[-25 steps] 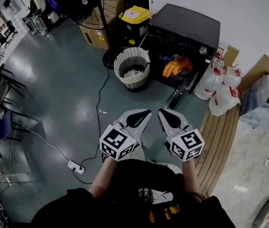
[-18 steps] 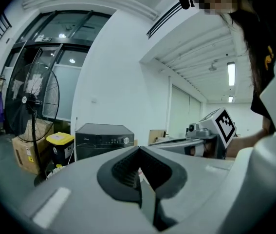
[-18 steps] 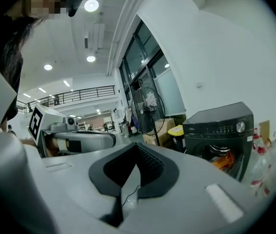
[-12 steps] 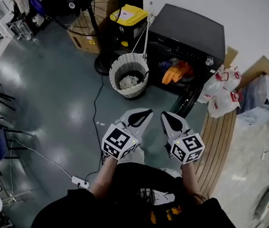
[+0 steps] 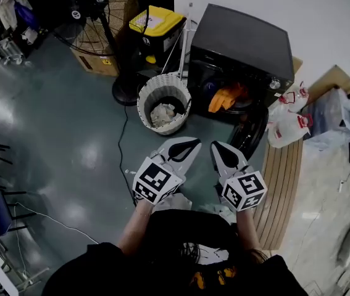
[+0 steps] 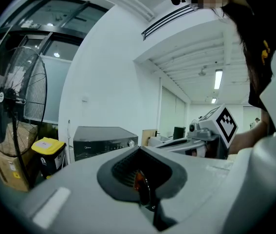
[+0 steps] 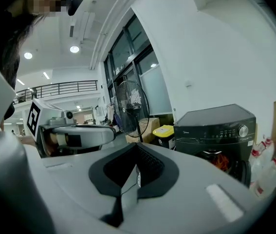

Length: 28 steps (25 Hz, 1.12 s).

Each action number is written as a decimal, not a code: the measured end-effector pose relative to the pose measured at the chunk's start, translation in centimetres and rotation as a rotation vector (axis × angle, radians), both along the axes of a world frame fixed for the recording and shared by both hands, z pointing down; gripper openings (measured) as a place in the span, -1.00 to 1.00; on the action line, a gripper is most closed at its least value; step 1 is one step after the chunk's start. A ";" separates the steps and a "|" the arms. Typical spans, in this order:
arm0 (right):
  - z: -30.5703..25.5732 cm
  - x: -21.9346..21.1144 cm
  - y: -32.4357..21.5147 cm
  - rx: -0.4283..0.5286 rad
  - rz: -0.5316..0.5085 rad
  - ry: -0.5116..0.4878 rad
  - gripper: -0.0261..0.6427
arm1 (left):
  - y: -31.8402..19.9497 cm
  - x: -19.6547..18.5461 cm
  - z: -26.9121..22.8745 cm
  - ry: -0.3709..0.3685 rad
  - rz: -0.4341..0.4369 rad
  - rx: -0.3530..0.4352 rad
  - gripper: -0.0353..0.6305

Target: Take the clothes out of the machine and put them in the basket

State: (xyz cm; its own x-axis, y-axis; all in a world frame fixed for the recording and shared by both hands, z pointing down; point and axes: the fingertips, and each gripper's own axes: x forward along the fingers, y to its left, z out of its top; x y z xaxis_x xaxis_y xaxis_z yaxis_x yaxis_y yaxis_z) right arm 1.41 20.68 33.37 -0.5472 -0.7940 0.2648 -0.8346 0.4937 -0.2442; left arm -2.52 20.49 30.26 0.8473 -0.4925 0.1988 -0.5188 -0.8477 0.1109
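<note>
Black machine [image 5: 242,39], door open, orange clothes [image 5: 224,97] inside, white woven basket [image 5: 162,79] just beside (pale cloth [image 5: 162,113] in it)

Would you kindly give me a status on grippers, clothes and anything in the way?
Left gripper and right gripper shut, empty. Orange clothes in the open machine, basket beside it. Only a floor cable near the path.

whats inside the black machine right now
Through the open front of the black machine, an orange garment lies bunched at the mouth of the drum. The drum behind it is dark, so any clothes deeper in are hidden.
</note>
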 end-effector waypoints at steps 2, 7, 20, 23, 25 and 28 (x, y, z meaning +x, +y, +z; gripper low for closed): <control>0.1 -0.2 -0.4 -0.004 0.012 0.010 -0.89 | -0.8 -0.7 0.2 0.008 -0.001 -0.011 -0.89; 0.1 0.0 -0.9 -0.014 0.039 0.032 -0.89 | -1.4 -1.2 0.5 0.026 0.007 -0.032 -0.89; 1.5 2.3 -7.6 -0.014 0.070 -0.007 -0.89 | -5.8 0.3 1.9 0.032 -0.012 -0.063 -0.89; 1.7 3.2 -11.7 -0.007 0.066 -0.028 -0.89 | -9.1 1.0 1.8 0.028 -0.025 -0.058 -0.89; 1.7 4.1 -14.2 -0.005 0.067 -0.031 -0.89 | -11.8 1.8 1.6 0.020 -0.029 -0.050 -0.89; 1.4 5.9 -17.5 0.004 0.073 -0.030 -0.89 | -15.8 3.6 0.8 0.027 -0.027 -0.041 -0.89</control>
State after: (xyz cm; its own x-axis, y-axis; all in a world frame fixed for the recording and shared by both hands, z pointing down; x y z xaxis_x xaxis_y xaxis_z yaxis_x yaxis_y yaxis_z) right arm 7.31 3.15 34.79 -0.4954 -0.8332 0.2456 -0.8608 0.4330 -0.2675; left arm 1.04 4.67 31.09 0.8393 -0.5070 0.1965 -0.5376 -0.8279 0.1599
